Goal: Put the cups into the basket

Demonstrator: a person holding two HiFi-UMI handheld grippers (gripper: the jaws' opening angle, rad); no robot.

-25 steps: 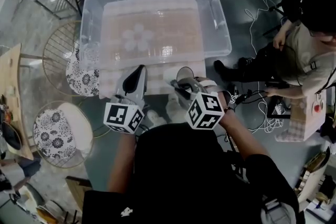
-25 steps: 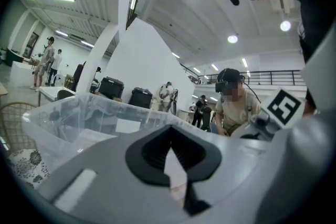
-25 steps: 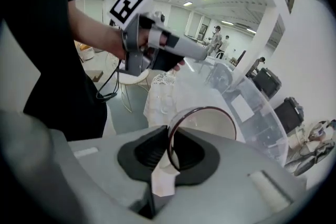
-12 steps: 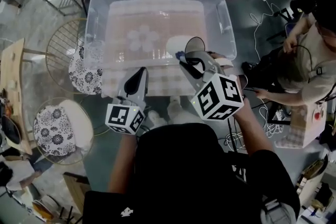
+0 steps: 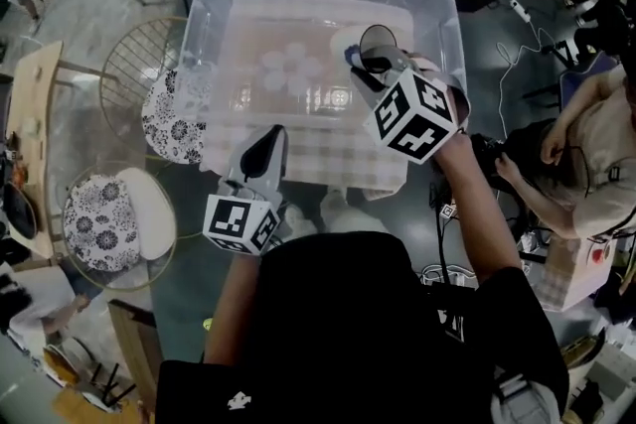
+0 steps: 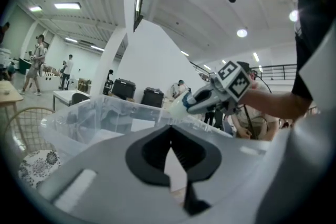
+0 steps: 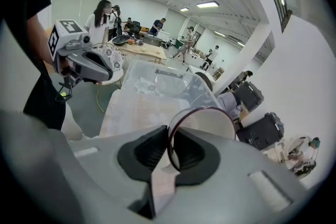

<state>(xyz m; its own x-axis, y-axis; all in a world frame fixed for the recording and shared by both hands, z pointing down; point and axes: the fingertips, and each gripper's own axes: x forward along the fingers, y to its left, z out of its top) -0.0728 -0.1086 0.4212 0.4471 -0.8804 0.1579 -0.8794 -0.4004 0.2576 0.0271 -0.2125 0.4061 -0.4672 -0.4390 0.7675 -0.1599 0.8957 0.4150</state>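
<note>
- Checked table (image 5: 318, 166) under clear basket (image 5: 211, 5), from head view; over basket's inside, right claw (image 5: 360, 67) carrying white cup (image 5: 376, 39); at near edge, left claw (image 5: 263, 146).
- From left gripper view: pressed together, holding nothing.
- From right gripper view: clamped on cup rim, above basket.

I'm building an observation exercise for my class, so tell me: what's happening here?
A person works with a two-jaw gripper in each hand. The right gripper pinches the edge of a white cup with a dark rim and holds it over the open large clear plastic bin, not yet released. The left gripper, jaws together and empty, sits at the bin's near edge.
</note>
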